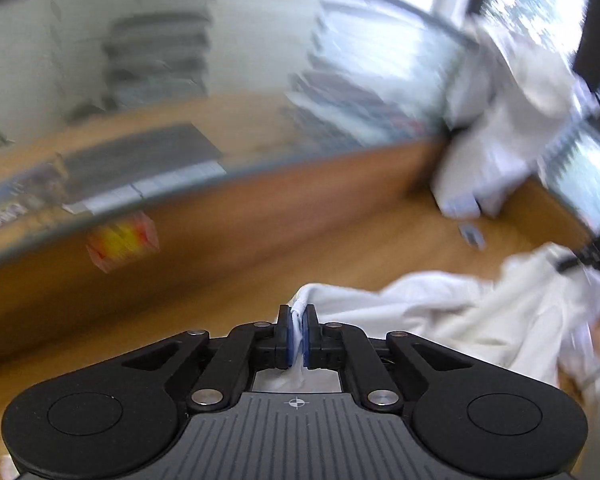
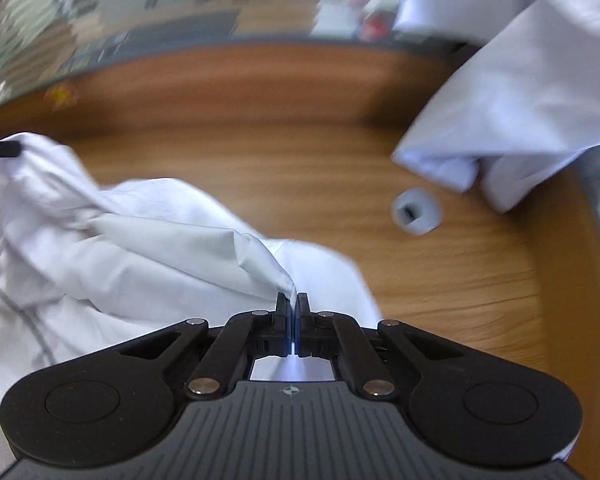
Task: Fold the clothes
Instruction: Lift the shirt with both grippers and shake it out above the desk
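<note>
Left gripper (image 1: 298,314) clenched on a bunched edge of the white garment (image 1: 460,320), cloth pinched between the blue pads (image 1: 287,332) and trailing off to the right over the wooden table (image 1: 260,240). Right gripper (image 2: 292,302) likewise clamped on a thin corner of the same garment, fabric rising leftward in loose folds, partly lifted, partly draped on the table near the view's left edge. Farther right, a second pile of white cloth (image 2: 520,100) heaped on the tabletop, with a small round grey object (image 2: 416,210) lying just beside it. Background heavily blurred.
</note>
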Action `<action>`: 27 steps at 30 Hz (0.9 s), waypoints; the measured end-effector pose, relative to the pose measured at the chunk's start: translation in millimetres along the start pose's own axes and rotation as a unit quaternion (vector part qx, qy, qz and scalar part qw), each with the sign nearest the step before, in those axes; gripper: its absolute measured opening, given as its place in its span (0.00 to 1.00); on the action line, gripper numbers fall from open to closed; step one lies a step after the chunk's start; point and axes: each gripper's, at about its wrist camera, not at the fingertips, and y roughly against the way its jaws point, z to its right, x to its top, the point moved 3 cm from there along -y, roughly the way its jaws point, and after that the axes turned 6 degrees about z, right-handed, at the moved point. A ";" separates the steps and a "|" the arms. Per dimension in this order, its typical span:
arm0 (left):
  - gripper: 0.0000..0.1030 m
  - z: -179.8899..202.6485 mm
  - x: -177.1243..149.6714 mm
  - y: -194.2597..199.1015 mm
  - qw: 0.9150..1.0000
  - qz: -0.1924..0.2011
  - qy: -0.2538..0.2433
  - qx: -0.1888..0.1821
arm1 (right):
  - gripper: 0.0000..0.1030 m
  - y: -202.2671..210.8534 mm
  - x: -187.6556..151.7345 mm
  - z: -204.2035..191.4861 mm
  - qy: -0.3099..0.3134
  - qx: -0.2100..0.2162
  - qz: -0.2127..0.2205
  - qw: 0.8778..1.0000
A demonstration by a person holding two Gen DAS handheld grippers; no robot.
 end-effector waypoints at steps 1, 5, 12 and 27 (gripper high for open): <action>0.06 -5.0 10.0 6.8 1.000 0.013 0.007 0.013 | 0.01 9.2 4.1 4.1 -0.001 -0.011 0.014 1.000; 0.06 -19.1 52.6 23.9 0.998 0.046 0.028 0.039 | 0.01 46.3 20.4 20.5 -0.006 -0.056 0.071 0.996; 0.06 15.5 129.4 47.0 0.994 0.110 -0.002 0.015 | 0.01 114.4 48.6 46.6 0.005 -0.131 0.155 0.979; 0.06 97.6 211.1 95.2 0.973 0.214 -0.076 -0.050 | 0.01 326.1 60.7 116.7 -0.030 -0.207 0.321 0.924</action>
